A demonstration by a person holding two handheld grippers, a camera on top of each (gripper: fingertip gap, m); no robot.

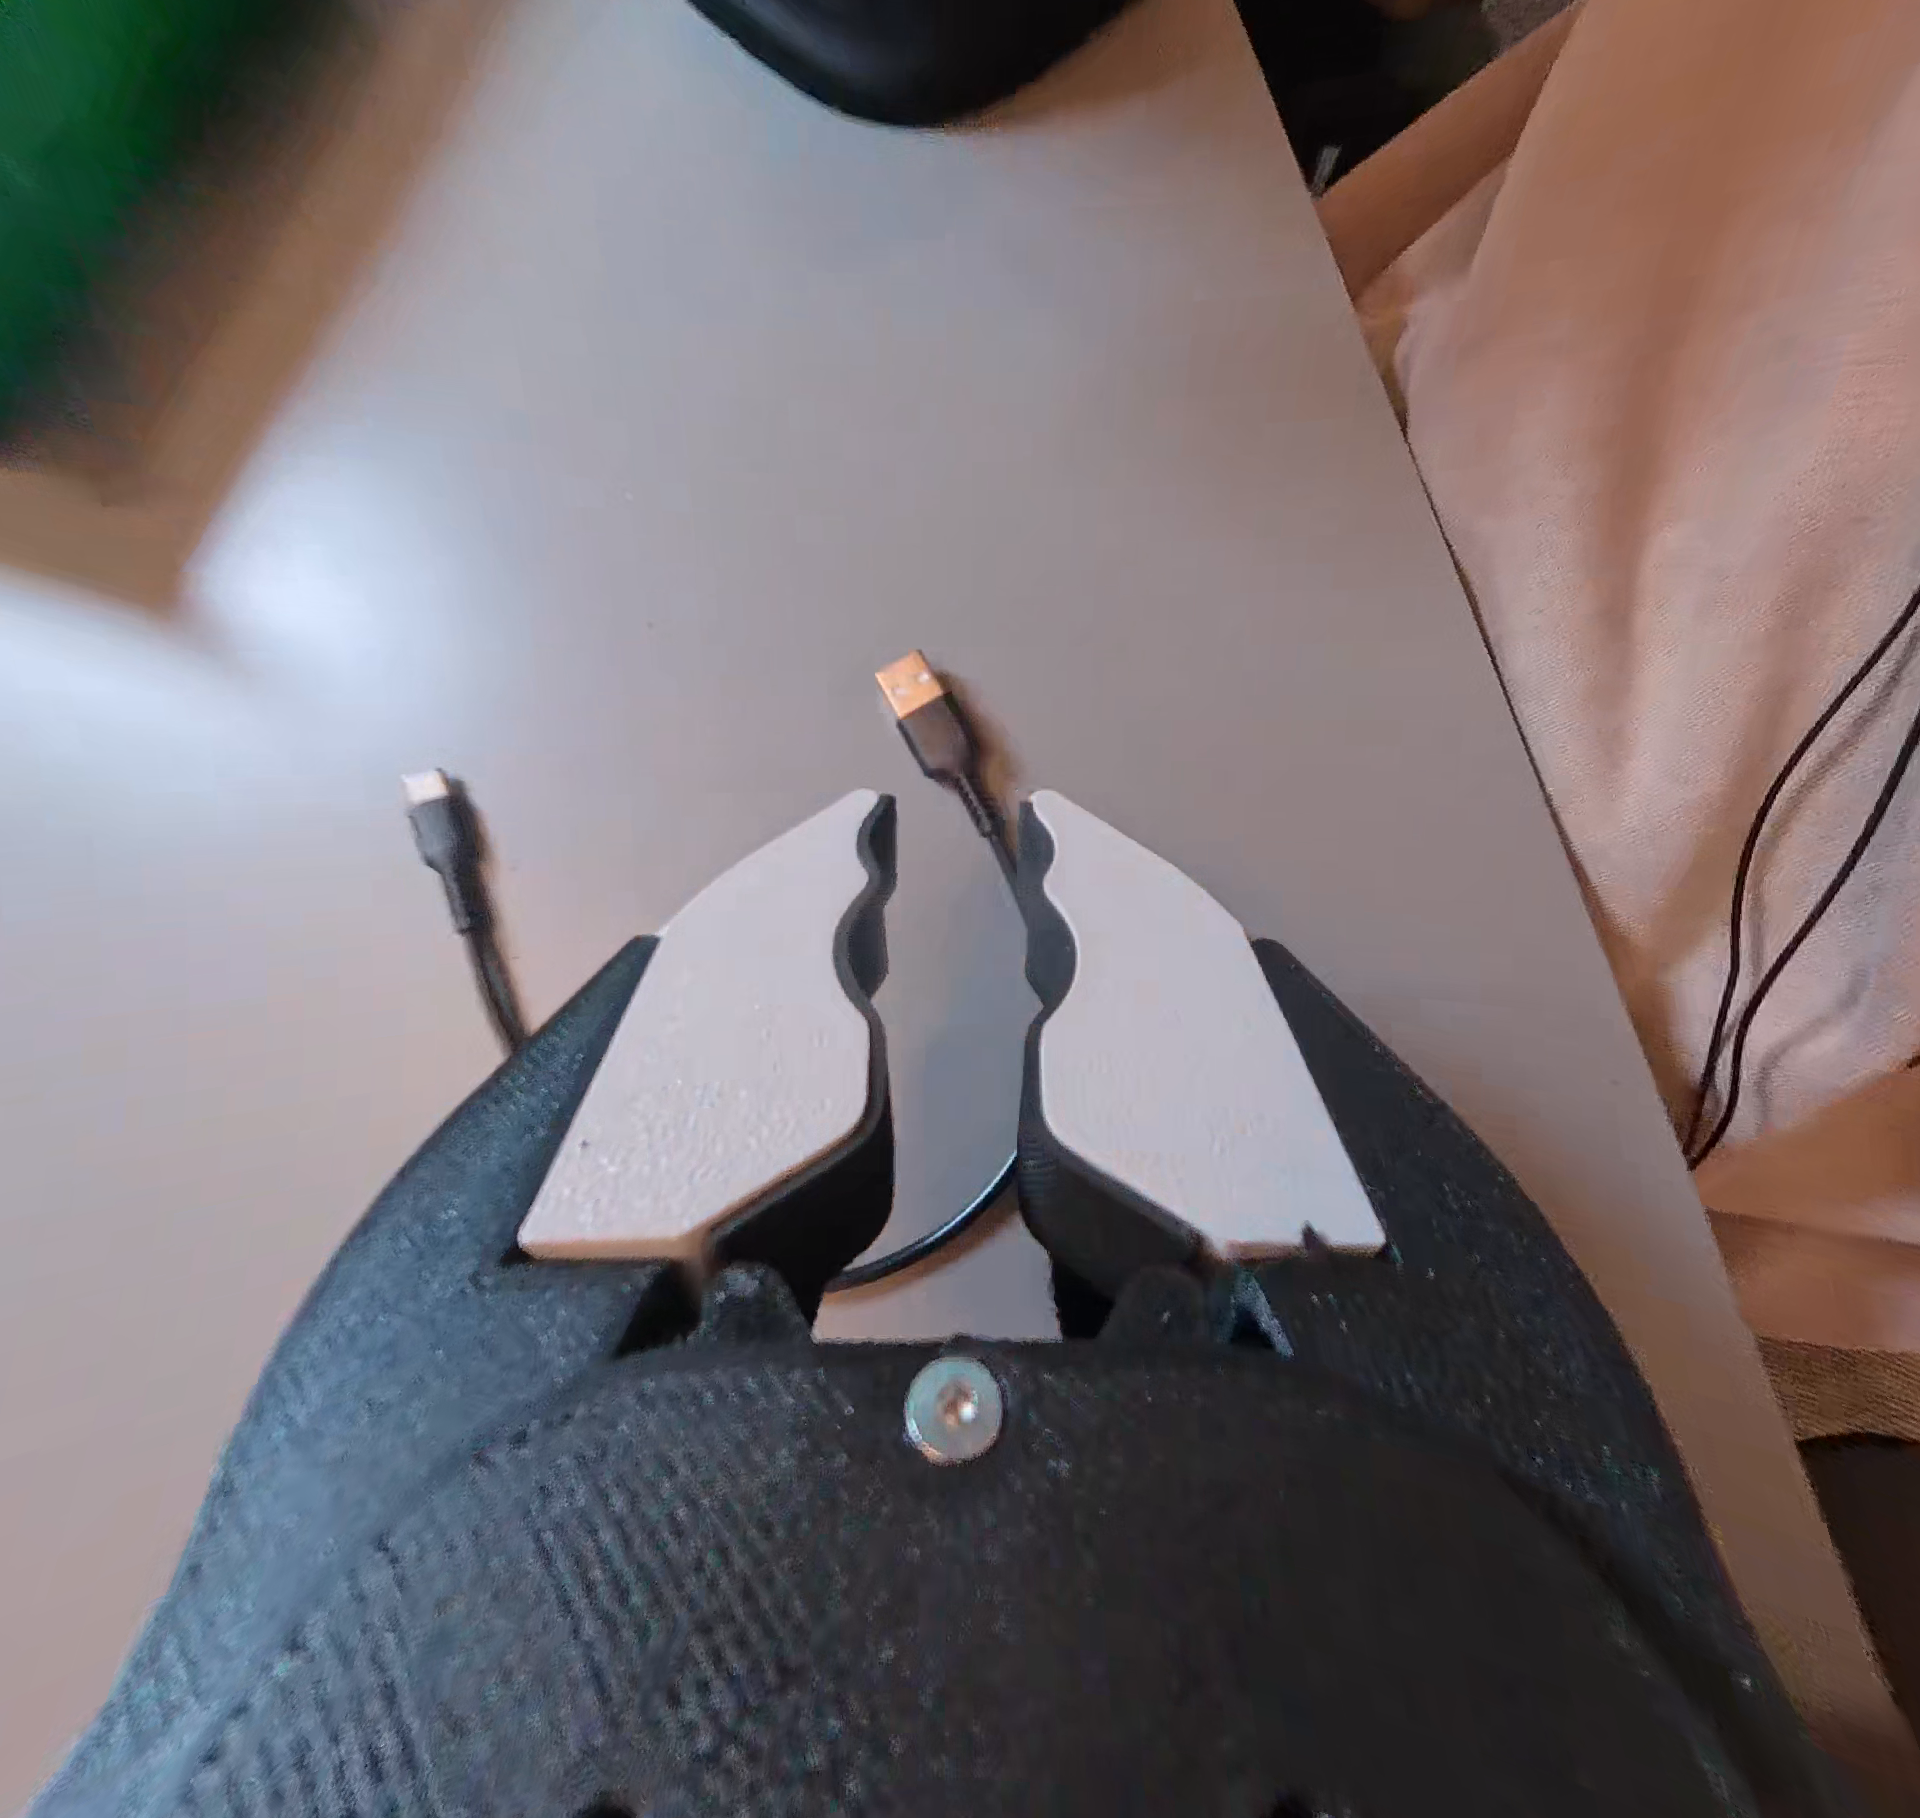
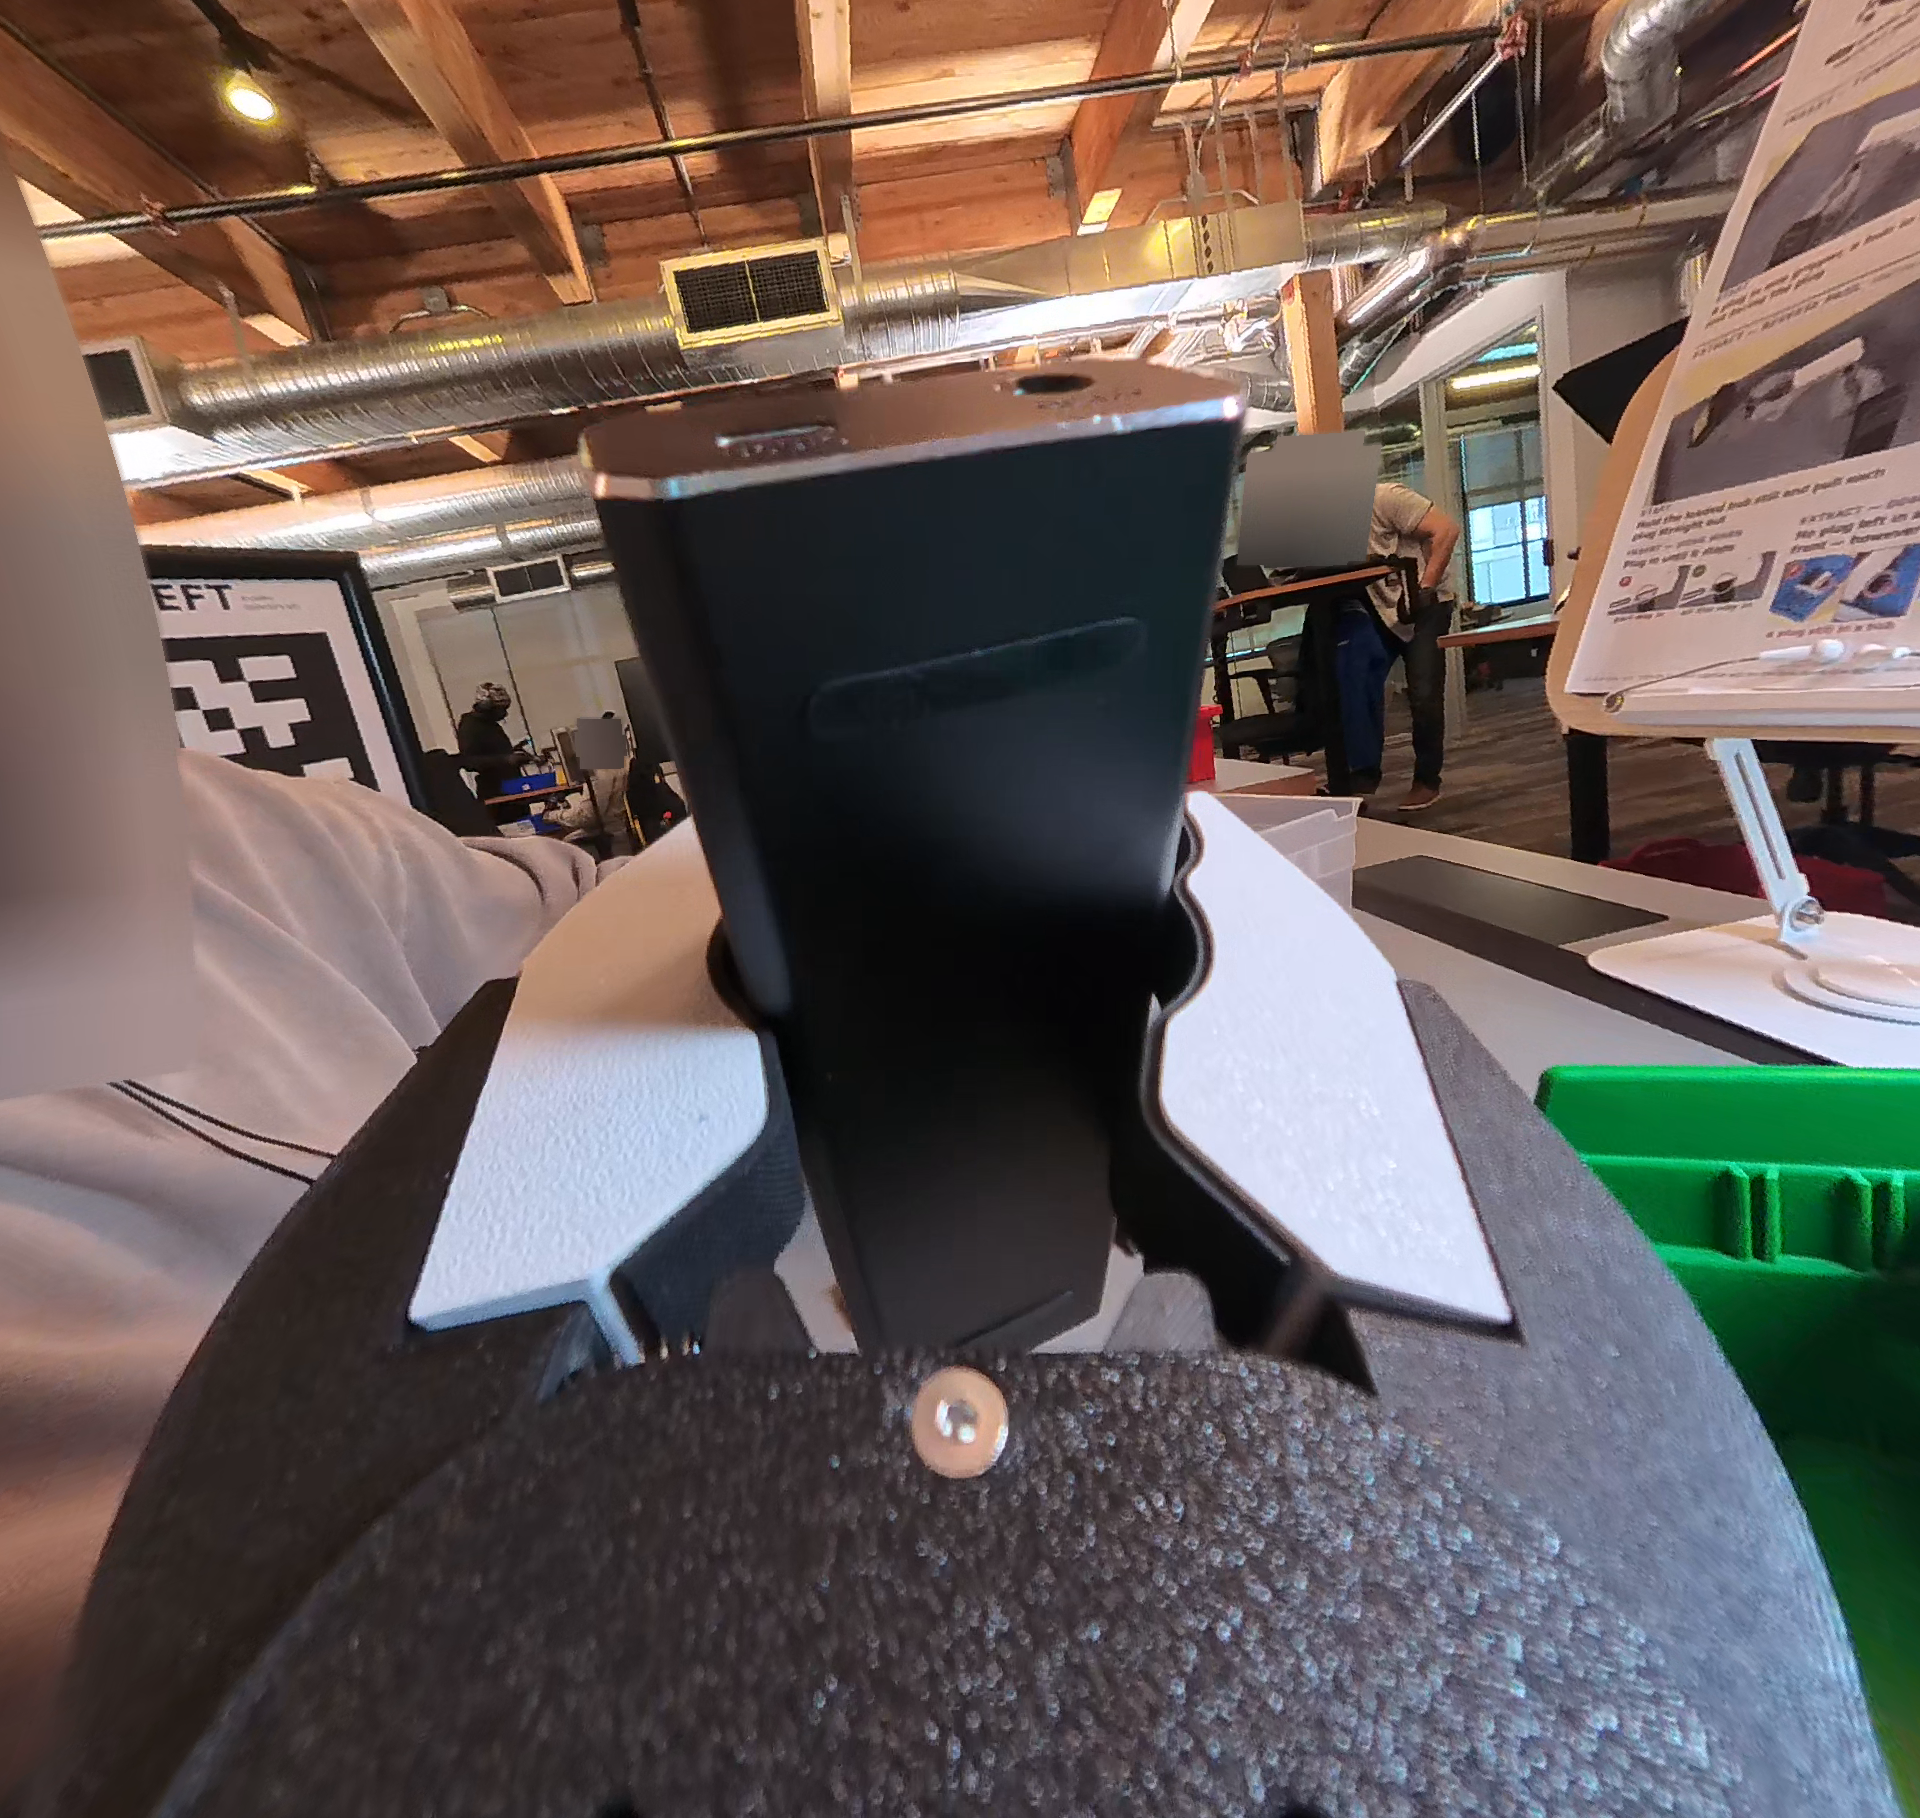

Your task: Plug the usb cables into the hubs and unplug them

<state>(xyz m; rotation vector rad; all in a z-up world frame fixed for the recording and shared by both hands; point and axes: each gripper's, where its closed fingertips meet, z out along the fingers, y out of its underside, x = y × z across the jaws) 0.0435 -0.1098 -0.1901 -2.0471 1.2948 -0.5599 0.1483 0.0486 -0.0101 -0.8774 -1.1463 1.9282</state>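
Bench (image 1: 727, 418) edge runs diagonally just right of the left tool (image 1: 956, 812), which hangs slightly parted, gripping nothing, over the black cable (image 1: 940, 750); its USB-A plug and a smaller plug (image 1: 431, 797) lie on bare grey surface ahead. Only the right wrist view shows the right tool (image 2: 935, 895) clamped on the dark hub (image 2: 925, 729), raised toward the ceiling, green bin (image 2: 1766, 1249) beside it.

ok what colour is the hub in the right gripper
Black, with a silver metal end face. The hub shows best in the right wrist view, clamped in the right gripper.
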